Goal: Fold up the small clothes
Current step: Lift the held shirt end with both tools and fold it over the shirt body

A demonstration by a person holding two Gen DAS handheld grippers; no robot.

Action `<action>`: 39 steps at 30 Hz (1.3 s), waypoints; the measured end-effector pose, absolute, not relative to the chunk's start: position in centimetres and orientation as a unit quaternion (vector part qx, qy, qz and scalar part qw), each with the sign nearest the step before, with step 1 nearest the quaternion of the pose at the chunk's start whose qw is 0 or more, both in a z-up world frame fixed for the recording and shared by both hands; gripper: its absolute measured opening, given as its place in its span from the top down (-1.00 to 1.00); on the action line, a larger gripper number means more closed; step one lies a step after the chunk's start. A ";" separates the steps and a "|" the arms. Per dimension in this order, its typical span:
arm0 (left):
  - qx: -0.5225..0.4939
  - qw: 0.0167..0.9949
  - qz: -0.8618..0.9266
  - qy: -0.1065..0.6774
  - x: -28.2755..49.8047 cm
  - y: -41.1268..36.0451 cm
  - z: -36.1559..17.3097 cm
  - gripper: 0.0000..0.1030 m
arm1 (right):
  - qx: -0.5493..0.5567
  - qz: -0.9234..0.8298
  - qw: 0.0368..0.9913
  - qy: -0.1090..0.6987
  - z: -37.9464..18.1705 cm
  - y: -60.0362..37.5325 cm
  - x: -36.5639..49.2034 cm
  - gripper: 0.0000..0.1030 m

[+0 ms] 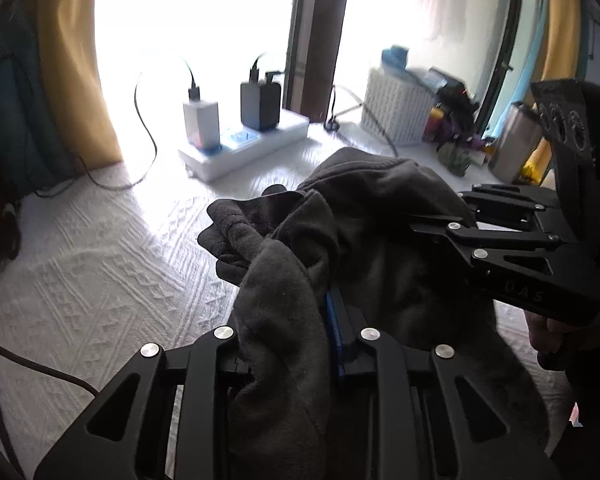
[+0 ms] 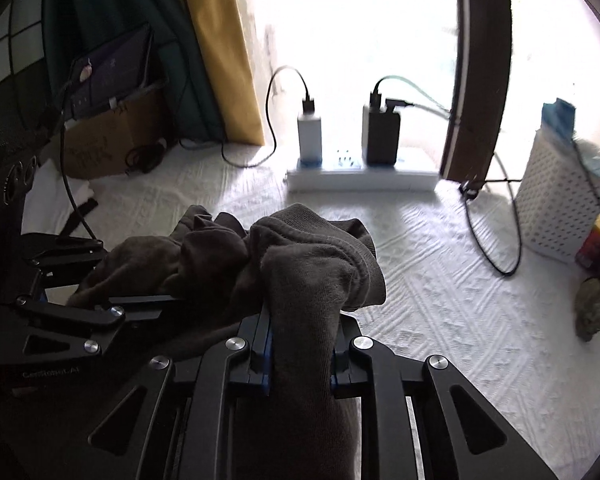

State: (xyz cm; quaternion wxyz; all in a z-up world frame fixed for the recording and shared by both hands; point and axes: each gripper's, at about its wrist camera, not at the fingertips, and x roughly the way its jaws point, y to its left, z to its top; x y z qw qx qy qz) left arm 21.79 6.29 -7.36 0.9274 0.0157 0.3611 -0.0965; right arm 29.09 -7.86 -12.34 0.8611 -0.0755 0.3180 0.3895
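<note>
Together clamped on one bunched dark grey garment (image 1: 364, 216): left gripper (image 1: 296, 344) and right gripper (image 2: 300, 344), above white textured cloth (image 2: 440, 280).

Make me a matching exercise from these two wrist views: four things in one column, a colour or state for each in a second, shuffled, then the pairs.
Things:
1. garment
2. left charger
3. basket
4. curtain

Colour or state:
A. yellow, hanging
B. white, perforated
C. dark grey, bunched up, gripped by the left gripper and the right gripper
D. white, plugged into the power strip

Pairs: 1-C, 2-D, 3-B, 4-A
</note>
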 end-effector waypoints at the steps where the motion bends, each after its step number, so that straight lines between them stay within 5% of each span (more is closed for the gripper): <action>1: 0.020 0.931 -0.096 0.352 21.4 6.2 -7.0 0.53 | -0.072 0.389 0.863 0.314 -11.9 -8.2 28.8 0.63; 39: 0.037 0.991 -0.065 0.109 4.4 4.1 7.1 0.53 | -0.082 0.372 0.923 0.048 5.2 -15.6 10.3 0.64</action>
